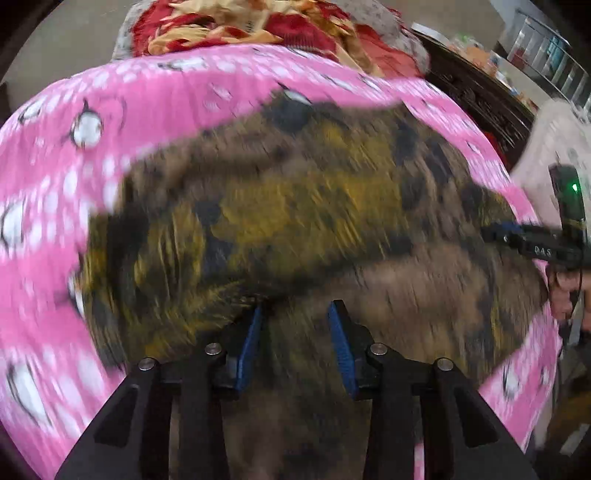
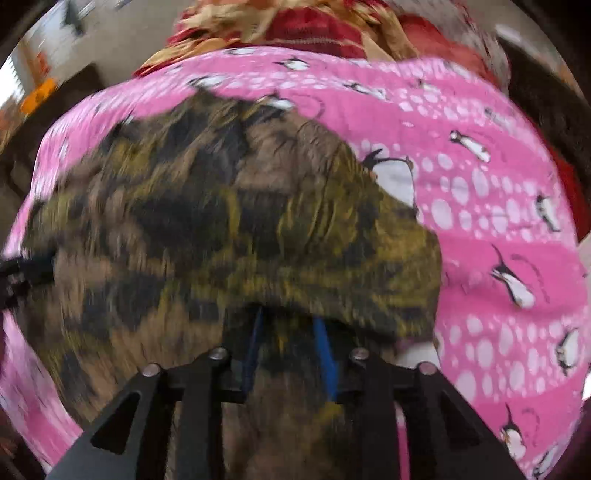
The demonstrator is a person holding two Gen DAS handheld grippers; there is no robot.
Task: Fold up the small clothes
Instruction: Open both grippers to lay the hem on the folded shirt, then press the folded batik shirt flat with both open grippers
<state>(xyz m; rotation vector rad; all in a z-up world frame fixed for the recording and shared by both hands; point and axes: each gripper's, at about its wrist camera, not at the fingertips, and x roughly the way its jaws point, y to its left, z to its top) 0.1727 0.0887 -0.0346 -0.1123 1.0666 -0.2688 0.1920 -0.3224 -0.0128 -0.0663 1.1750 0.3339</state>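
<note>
A small garment (image 1: 295, 206) (image 2: 229, 229) in brown, mustard and black patches lies on a pink penguin-print sheet (image 1: 55, 184) (image 2: 498, 221), with one layer folded over itself. My left gripper (image 1: 297, 306) hovers close over its near part, blue pads apart, with nothing pinched between them. The fold's edge runs just past the left fingertip. My right gripper (image 2: 290, 314) also stands with its pads apart. The folded edge of the cloth drapes over its fingertips and hides them. Both views are motion-blurred.
A red and gold blanket (image 1: 258, 26) (image 2: 314, 26) is heaped behind the sheet. The other gripper (image 1: 535, 243) and a hand (image 1: 565, 295) show at the right edge of the left wrist view. A dark shelf (image 1: 480, 92) stands at the back right.
</note>
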